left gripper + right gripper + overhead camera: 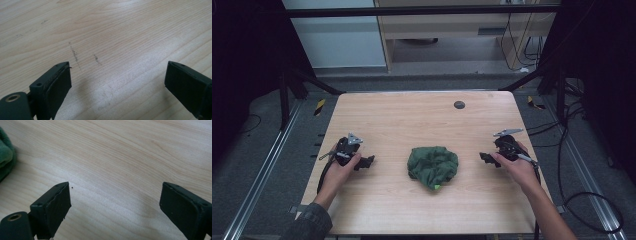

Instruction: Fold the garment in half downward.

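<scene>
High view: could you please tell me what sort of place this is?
Probably a lab recording station: a bare wooden table inside a dark metal frame, loose cables on the floor, and a crumpled green cloth between the two hand-held grippers.

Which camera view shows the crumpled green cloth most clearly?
The high view shows it best: the whole green cloth lies bunched at the middle of the table, between the two grippers. The right gripper view catches just an edge of it at the left border. The left gripper view looks at bare wood.
</scene>
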`<state>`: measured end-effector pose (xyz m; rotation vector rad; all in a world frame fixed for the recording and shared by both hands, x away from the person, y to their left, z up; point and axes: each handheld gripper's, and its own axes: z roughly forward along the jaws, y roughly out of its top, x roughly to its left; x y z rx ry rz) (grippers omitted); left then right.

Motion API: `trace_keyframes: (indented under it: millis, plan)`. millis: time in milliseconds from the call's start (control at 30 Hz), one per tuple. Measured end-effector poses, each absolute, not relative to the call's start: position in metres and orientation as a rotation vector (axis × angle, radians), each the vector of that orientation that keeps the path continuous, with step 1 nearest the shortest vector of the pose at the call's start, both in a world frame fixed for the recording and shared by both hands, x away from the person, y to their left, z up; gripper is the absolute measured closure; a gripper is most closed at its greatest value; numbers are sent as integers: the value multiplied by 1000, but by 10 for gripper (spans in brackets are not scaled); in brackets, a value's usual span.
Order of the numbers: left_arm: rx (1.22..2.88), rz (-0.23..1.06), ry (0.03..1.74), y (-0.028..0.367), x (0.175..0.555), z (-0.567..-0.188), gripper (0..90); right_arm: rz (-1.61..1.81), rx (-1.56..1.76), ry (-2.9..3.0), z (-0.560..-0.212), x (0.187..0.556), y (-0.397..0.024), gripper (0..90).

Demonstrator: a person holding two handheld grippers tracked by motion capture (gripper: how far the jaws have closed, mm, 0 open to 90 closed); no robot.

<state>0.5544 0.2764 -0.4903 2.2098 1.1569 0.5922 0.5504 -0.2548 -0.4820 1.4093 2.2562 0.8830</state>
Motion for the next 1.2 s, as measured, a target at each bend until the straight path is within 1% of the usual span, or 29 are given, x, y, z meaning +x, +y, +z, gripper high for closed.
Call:
trace_keyframes:
  millis: [400, 500, 633, 700, 800, 833, 867, 967, 1000, 1033, 1067, 1100, 1200]
  plan:
    - [2186, 584, 1178, 278, 563, -494, 61, 886, 1457, 2183, -494, 562, -257, 103]
    - [2173, 580, 1197, 279, 567, -498, 48, 888, 1478, 2156, -496, 565, -258, 108]
    - [2156, 564, 1202, 280, 568, -500, 43, 901, 1488, 2144, -498, 566, -258, 107]
    - [2140, 557, 1198, 280, 568, -502, 41, 901, 1481, 2142, -501, 567, -257, 125]
    - [2124, 538, 1195, 281, 569, -504, 33, 894, 1466, 2136, -503, 567, -255, 125]
    - [2091, 532, 1201, 282, 568, -507, 21, 908, 1462, 2122, -505, 566, -253, 108]
    - [2091, 532, 1201, 282, 568, -507, 15, 908, 1462, 2122, -505, 566, -253, 108]
    - [2090, 533, 1199, 281, 568, -507, 6, 903, 1419, 2089, -511, 564, -245, 54]
    - [2093, 532, 1199, 281, 568, -507, 6, 903, 1419, 2089, -511, 564, -245, 54]
    - [2096, 529, 1206, 282, 568, -507, 0, 891, 1451, 2063, -511, 563, -242, 34]
    - [2096, 529, 1206, 282, 568, -507, 0, 891, 1451, 2063, -511, 563, -242, 34]
    - [2093, 527, 1208, 282, 568, -507, 0, 855, 1532, 1998, -512, 562, -236, 2]
    - [2088, 528, 1213, 281, 568, -508, 0, 844, 1562, 1968, -512, 560, -234, 2]
